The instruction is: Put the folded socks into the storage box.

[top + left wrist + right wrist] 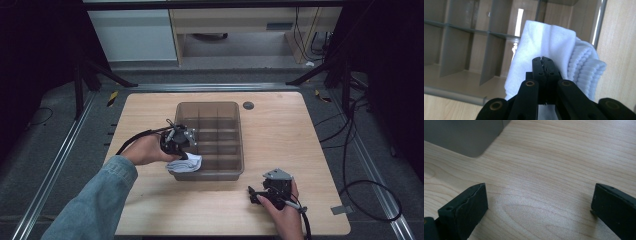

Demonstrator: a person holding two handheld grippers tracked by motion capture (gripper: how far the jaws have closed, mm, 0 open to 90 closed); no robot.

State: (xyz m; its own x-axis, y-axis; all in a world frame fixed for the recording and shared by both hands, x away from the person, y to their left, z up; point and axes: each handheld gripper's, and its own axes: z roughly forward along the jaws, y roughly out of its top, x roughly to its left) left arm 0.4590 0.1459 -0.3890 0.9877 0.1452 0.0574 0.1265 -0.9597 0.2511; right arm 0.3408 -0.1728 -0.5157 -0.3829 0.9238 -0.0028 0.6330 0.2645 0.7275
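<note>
Now sock (544, 47) in L tool (543, 60) tips.

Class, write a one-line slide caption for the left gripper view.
Left gripper, jaws shut, holds folded white ribbed sock over translucent grey divided bin.

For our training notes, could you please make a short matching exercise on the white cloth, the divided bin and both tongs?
Things:
1. white cloth
2. divided bin
3. left tongs
4. right tongs

States:
A. open above bare tabletop
B. brownish, see-through, with compartments
C. shut
D. pinched, at the bin's near left corner

Pairs: 1-D, 2-B, 3-C, 4-A
</note>
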